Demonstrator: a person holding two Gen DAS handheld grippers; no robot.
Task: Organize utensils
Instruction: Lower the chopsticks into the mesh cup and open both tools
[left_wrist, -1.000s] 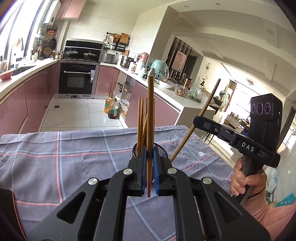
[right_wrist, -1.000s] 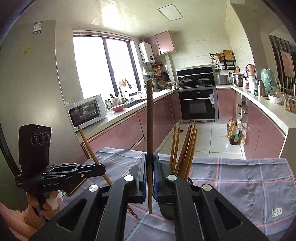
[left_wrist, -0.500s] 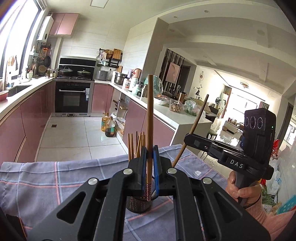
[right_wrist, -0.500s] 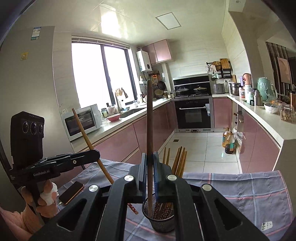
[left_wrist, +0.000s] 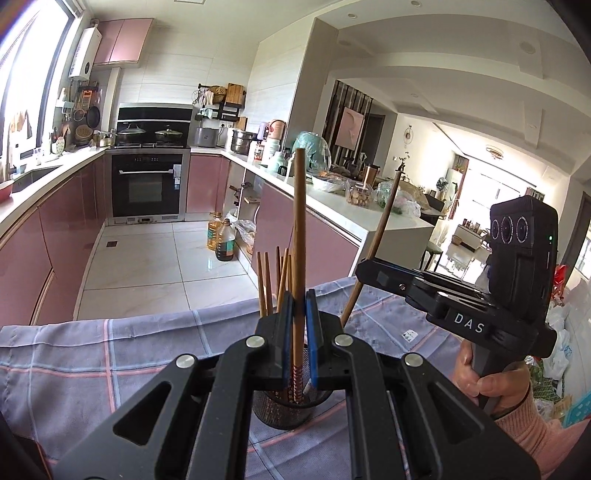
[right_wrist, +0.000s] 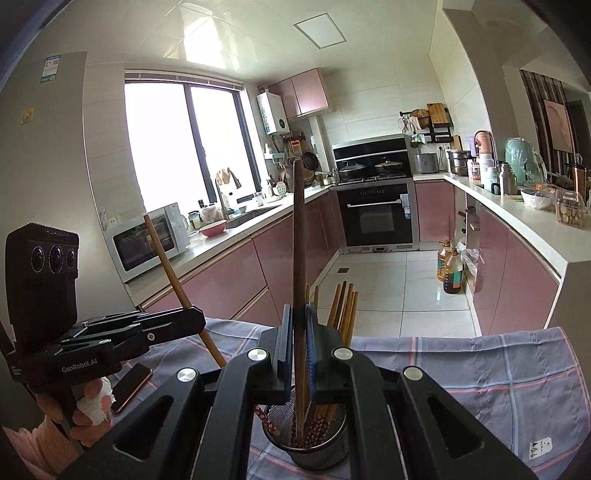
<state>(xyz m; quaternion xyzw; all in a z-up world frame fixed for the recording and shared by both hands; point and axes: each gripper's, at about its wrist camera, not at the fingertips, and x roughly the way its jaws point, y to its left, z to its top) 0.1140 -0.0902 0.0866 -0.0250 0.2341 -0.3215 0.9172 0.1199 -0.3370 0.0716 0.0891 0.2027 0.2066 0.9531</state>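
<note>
Left tongs (left_wrist: 298, 332) pinch one chopstick (left_wrist: 298, 229), long axis upright, patterned tip dipping into the mesh holder (left_wrist: 280, 410) directly below. Right tongs (right_wrist: 300, 343) pinch a second, darker chopstick (right_wrist: 299, 240), also vertical, tip inside the same holder (right_wrist: 314, 450). Both tongs sit right over the holder, neither clearly nearer. Count: two held chopsticks, one holder, roughly five or six chopsticks already standing in it. Holder stands on the checked cloth (right_wrist: 498, 387) over the surface; a phone (right_wrist: 131, 386) lies to the left
</note>
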